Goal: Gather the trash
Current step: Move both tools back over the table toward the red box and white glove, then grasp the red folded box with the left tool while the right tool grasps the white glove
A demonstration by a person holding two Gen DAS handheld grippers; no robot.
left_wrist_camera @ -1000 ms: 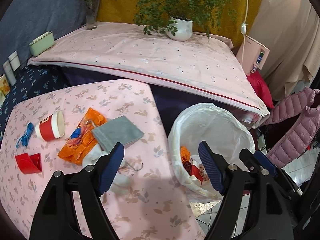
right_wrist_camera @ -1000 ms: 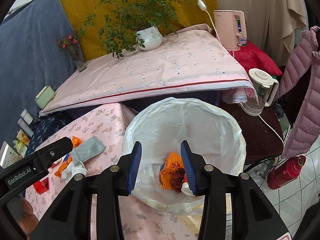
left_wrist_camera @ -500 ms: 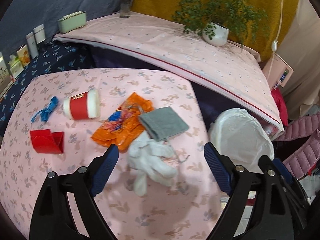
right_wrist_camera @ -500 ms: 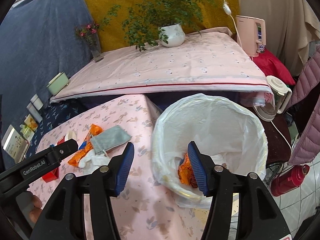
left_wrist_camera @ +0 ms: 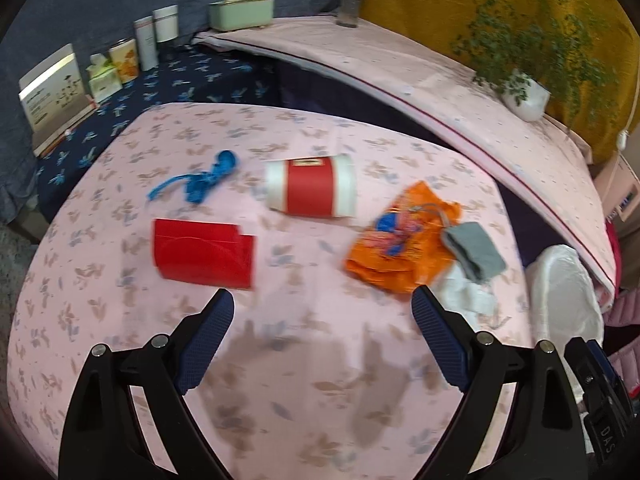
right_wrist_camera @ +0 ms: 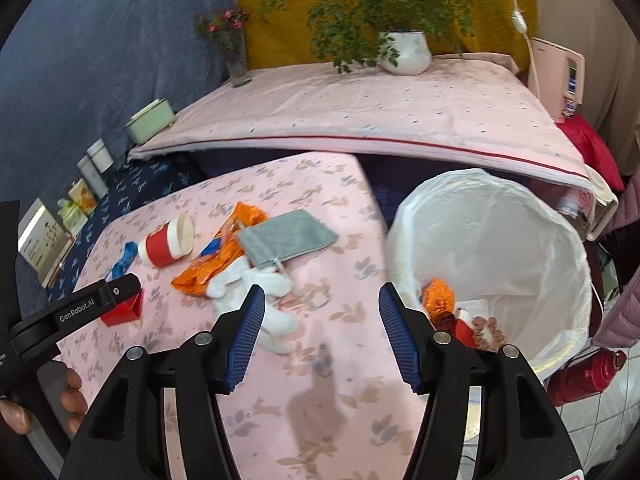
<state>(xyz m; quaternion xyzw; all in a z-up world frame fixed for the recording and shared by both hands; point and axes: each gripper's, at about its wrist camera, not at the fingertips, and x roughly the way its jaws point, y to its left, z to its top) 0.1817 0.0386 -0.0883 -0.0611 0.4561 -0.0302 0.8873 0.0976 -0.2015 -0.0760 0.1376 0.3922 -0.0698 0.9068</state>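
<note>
Trash lies on the pink floral table [left_wrist_camera: 320, 380]: a red folded paper [left_wrist_camera: 202, 254], a blue scrap [left_wrist_camera: 204, 180], a red and white paper cup [left_wrist_camera: 312, 192] on its side, an orange wrapper [left_wrist_camera: 400, 244], a grey pouch [left_wrist_camera: 474, 252] and white crumpled tissue [right_wrist_camera: 256, 292]. My left gripper [left_wrist_camera: 322, 332] is open and empty above the table, nearest the red paper. My right gripper [right_wrist_camera: 322, 332] is open and empty, between the tissue and the white-lined trash bin [right_wrist_camera: 500, 240], which holds orange and red trash [right_wrist_camera: 440, 300].
A higher pink-covered surface [right_wrist_camera: 360, 112] stands behind, with a potted plant [right_wrist_camera: 404, 56], a flower vase [right_wrist_camera: 236, 56] and a green box [right_wrist_camera: 150, 126]. Cartons and tins [left_wrist_camera: 120, 64] line the left on dark blue cloth. A red thermos [right_wrist_camera: 584, 372] stands right of the bin.
My left gripper swung left from over the bin to over the table's trash. My right gripper moved left off the bin and opened wider.
</note>
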